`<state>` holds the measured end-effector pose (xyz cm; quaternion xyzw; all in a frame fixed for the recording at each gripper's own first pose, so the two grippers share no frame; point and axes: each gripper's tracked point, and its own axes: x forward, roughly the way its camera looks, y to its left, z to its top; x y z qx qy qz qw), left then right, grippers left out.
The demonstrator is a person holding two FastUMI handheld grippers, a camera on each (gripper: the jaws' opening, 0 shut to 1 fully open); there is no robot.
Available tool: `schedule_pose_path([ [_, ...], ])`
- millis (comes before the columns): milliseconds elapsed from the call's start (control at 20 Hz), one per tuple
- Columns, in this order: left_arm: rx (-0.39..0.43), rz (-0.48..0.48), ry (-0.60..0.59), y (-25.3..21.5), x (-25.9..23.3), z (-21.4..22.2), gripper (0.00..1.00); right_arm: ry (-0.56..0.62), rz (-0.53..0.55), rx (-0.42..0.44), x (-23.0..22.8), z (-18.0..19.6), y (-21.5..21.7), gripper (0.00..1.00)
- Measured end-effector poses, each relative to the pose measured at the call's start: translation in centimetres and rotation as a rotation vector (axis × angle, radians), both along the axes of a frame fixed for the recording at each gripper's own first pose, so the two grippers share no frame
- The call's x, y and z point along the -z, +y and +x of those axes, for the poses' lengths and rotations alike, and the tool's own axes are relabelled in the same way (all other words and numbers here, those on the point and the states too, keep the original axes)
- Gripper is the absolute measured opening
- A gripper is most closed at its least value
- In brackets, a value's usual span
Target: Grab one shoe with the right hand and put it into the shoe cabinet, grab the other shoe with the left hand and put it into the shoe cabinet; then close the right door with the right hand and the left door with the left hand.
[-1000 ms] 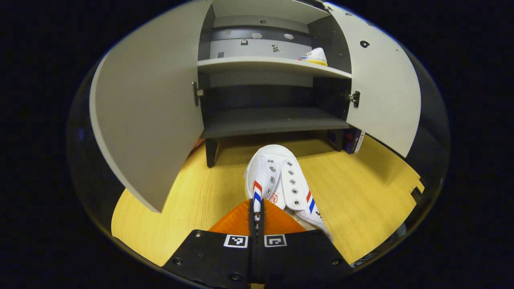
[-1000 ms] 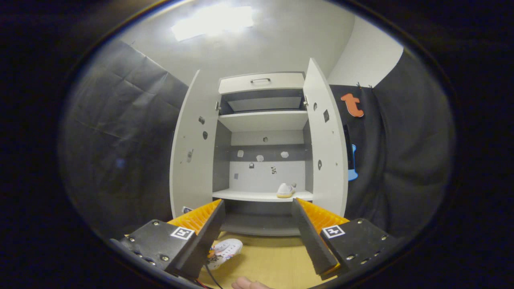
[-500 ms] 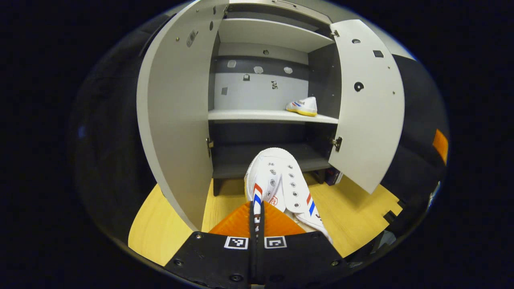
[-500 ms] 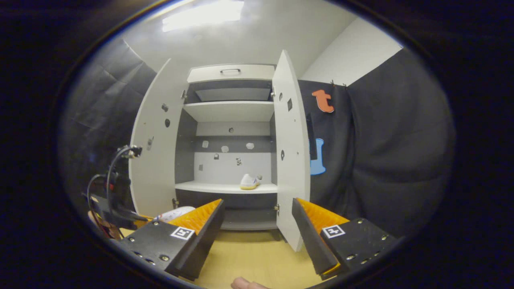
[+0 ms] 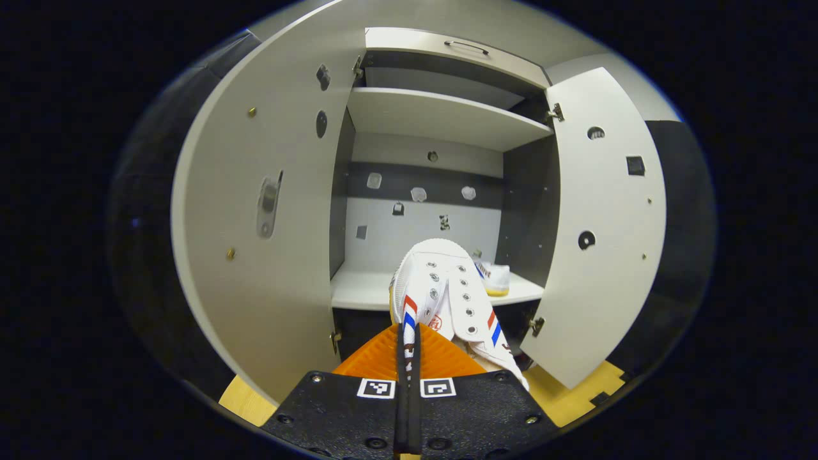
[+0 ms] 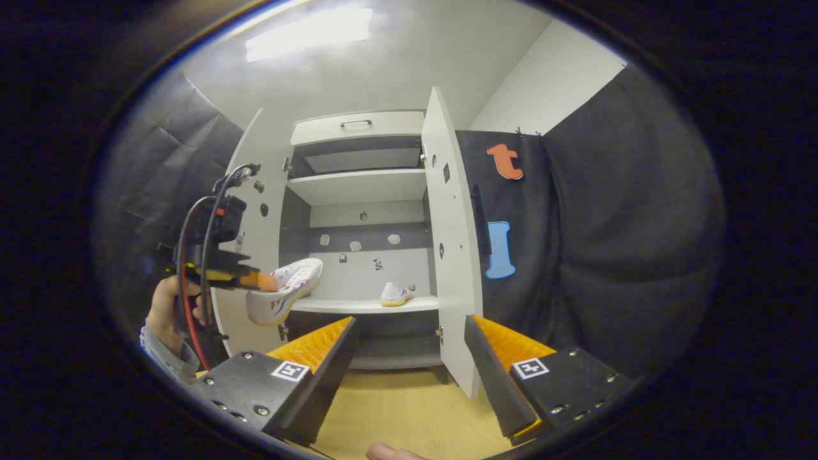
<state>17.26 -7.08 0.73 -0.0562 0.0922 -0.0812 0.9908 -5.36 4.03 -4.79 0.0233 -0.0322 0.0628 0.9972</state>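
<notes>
the left gripper (image 5: 407,345), jaws clamped on a white shoe (image 5: 441,295), is raised level toward the shelf (image 5: 364,291); the right gripper (image 6: 409,358) hangs wide apart.

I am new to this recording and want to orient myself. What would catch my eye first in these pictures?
First, the white shoe with red and blue stripes, clamped in the left tool and raised before the open shoe cabinet. Next, the other shoe already on the white shelf, at its right end. The right tool is open, holding nothing.
</notes>
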Motion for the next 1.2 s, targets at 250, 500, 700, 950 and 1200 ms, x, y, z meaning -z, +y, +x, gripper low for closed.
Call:
schedule_pose_path([
  [250,-0.025,-0.083,0.024,-1.5,-2.4,7.4,0.0,-0.049,0.026,0.011,-1.3,-1.4,-1.4,0.99],
  [500,-0.052,-0.128,0.011,-3.8,-2.6,16.4,0.0,-0.051,0.044,0.035,-0.9,-1.7,-3.4,0.99],
  [700,-0.085,-0.12,0.095,-4.1,1.5,20.7,0.0,-0.07,0.029,0.05,-1.7,-2.3,-4.6,0.98],
  [950,-0.12,-0.141,0.148,-2.7,5.3,24.1,0.01,-0.1,0.046,0.057,-2.8,-1.9,-5.8,0.98],
  [1200,-0.065,-0.113,0.158,-3.0,7.0,25.3,0.08,-0.048,0.07,0.044,-0.6,-0.5,-6.0,0.98],
])
